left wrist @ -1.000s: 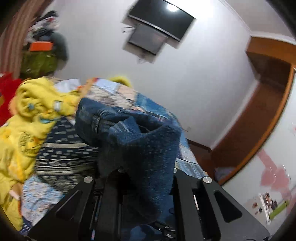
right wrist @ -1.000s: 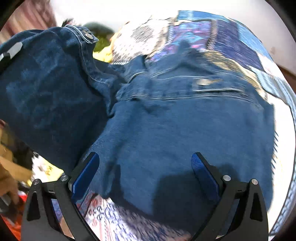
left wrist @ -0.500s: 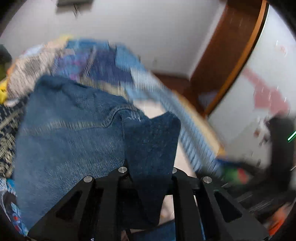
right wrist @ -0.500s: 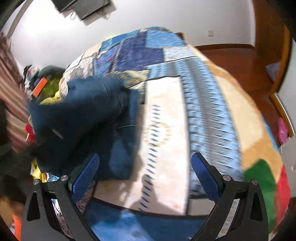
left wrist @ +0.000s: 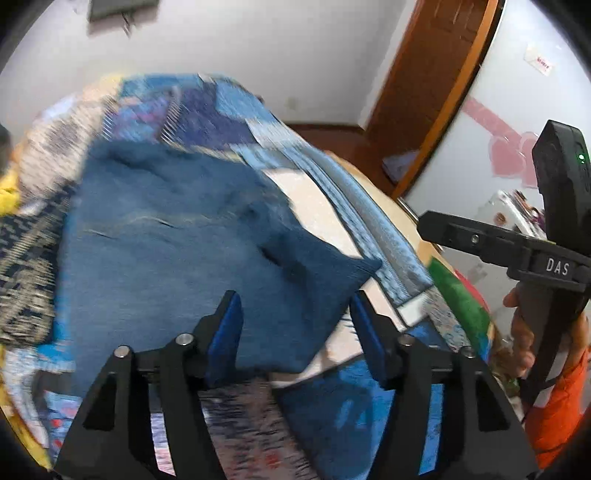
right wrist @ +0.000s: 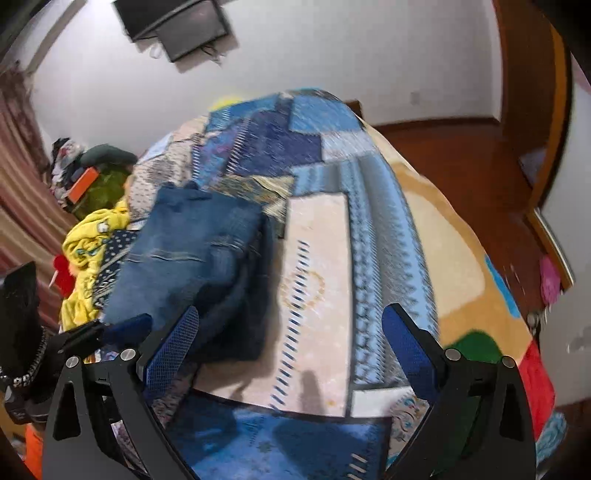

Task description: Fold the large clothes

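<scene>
The folded blue jeans [left wrist: 173, 254] lie on the patchwork bedspread [left wrist: 373, 240]. In the left wrist view my left gripper [left wrist: 295, 332] is open, its blue pads [left wrist: 225, 332] just above the near edge of the jeans, holding nothing. In the right wrist view the jeans [right wrist: 192, 254] lie to the left and my right gripper [right wrist: 291, 350] is open and empty over the cream patch of the bedspread [right wrist: 317, 258]. The left gripper's fingers [right wrist: 125, 328] show at the left edge of that view, by the jeans.
A yellow garment [right wrist: 88, 243] and other clothes are piled at the bed's left side. A screen [right wrist: 173, 26] hangs on the far wall. A wooden door frame [left wrist: 428, 92] and brown floor [right wrist: 461, 155] lie to the right. The right-hand tool [left wrist: 546, 251] shows in the left view.
My left gripper has opened and let go of the jeans, which now lie folded on the bed. My right gripper has drawn back to the right, away from the jeans.
</scene>
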`<action>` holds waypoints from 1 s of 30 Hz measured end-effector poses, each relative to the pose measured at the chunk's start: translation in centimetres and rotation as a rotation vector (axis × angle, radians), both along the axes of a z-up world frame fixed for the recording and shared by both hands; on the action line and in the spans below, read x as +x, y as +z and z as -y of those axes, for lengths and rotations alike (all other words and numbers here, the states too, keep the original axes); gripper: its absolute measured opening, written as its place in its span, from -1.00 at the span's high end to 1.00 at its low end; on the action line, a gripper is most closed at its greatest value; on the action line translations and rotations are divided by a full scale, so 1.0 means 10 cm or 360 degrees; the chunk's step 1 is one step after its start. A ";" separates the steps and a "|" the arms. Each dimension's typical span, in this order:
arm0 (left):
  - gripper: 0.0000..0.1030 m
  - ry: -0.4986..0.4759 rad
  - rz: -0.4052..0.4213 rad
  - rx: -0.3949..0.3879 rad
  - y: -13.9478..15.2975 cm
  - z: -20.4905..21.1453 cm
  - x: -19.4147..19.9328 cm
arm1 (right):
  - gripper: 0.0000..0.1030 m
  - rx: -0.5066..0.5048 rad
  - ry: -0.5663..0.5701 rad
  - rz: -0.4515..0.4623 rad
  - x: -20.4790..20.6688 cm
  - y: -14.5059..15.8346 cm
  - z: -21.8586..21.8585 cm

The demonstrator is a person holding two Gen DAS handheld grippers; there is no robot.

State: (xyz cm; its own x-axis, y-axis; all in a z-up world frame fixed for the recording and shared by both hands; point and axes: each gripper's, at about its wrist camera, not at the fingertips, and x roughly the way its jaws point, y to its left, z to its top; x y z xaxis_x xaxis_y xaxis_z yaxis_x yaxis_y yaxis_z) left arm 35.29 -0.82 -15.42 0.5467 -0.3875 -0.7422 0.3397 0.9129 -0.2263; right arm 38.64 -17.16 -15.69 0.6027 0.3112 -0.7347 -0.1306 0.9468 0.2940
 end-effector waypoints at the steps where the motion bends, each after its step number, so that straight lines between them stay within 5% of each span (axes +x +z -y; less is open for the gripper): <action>1: -0.23 0.0062 0.0053 0.0037 0.08 -0.11 -0.03 | -0.92 -0.0006 0.0024 0.0020 0.02 0.03 -0.07; 6: -0.66 0.0368 0.0195 0.0165 0.25 -0.74 0.02 | -0.92 -0.0019 0.0141 0.0076 0.11 0.07 -0.44; 11: -0.71 0.0556 0.0104 0.0206 0.07 -1.22 0.13 | -0.92 -0.0088 0.0253 0.0057 0.24 -0.12 -0.81; 15: -0.74 0.0575 -0.0087 0.0277 -0.30 -1.35 0.21 | -0.92 -0.0157 0.0286 -0.0070 0.33 -0.44 -0.90; 20: -0.95 0.0588 -0.0075 0.0197 -0.44 -1.42 0.10 | -0.92 -0.0197 0.0251 -0.0223 0.29 -0.79 -0.69; 25: -0.95 0.0599 -0.0120 0.0115 -0.51 -1.47 0.04 | -0.98 -0.0143 0.0215 -0.0263 0.17 -0.81 -0.42; 30: -0.95 0.0564 -0.0114 0.0160 -0.44 -1.45 -0.07 | -0.98 -0.0216 0.0234 -0.0248 0.07 -0.73 -0.41</action>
State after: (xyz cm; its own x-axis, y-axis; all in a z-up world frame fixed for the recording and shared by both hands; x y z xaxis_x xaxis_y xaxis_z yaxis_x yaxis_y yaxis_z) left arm 34.59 13.72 -19.78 0.5791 -0.1067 -0.8082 -0.0146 0.9899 -0.1412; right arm 39.33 -13.02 -22.95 0.4345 0.2796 -0.8562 -0.2331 0.9531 0.1930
